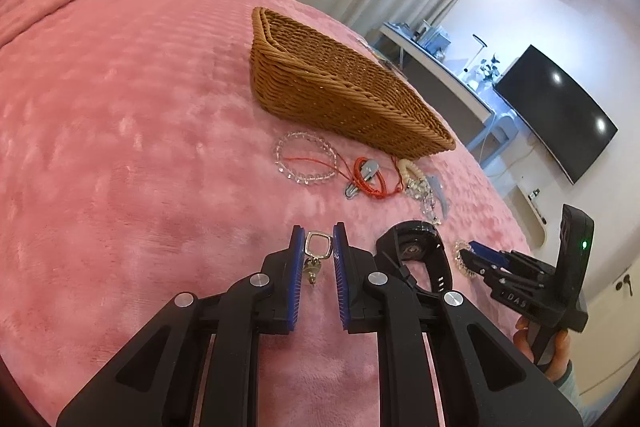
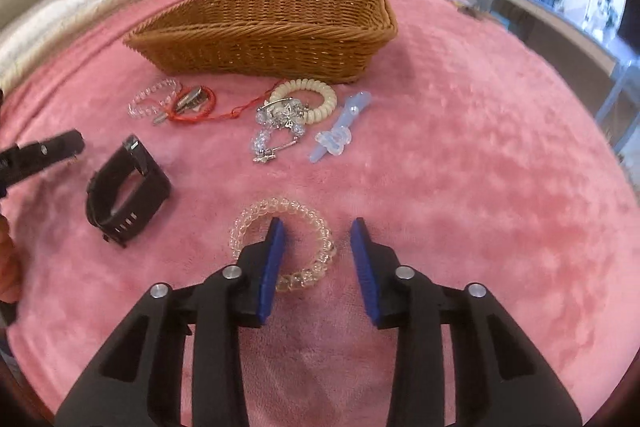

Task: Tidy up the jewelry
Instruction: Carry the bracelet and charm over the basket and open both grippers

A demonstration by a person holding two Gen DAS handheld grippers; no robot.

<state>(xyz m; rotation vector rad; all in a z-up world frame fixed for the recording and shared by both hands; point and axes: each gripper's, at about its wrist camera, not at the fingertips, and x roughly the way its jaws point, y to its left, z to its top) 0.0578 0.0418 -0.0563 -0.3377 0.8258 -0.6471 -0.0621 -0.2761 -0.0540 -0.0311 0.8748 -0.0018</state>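
Left gripper point(image 1: 319, 247) clamps small silver keyring charm point(image 1: 318, 247); right gripper point(image 2: 318, 227) parted, straddling clear coiled bracelet point(image 2: 316, 267), lower centre. Next: close, carry to woven wicker basket point(image 2: 264, 27).

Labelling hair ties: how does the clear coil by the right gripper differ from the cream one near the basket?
The clear coil hair tie is see-through; the cream coil hair tie is opaque ivory. The clear one lies alone with the right gripper straddling its right side; the cream one sits by the wicker basket, part-covered by a silver beaded bracelet. Both are spiral rings lying flat on the pink blanket.
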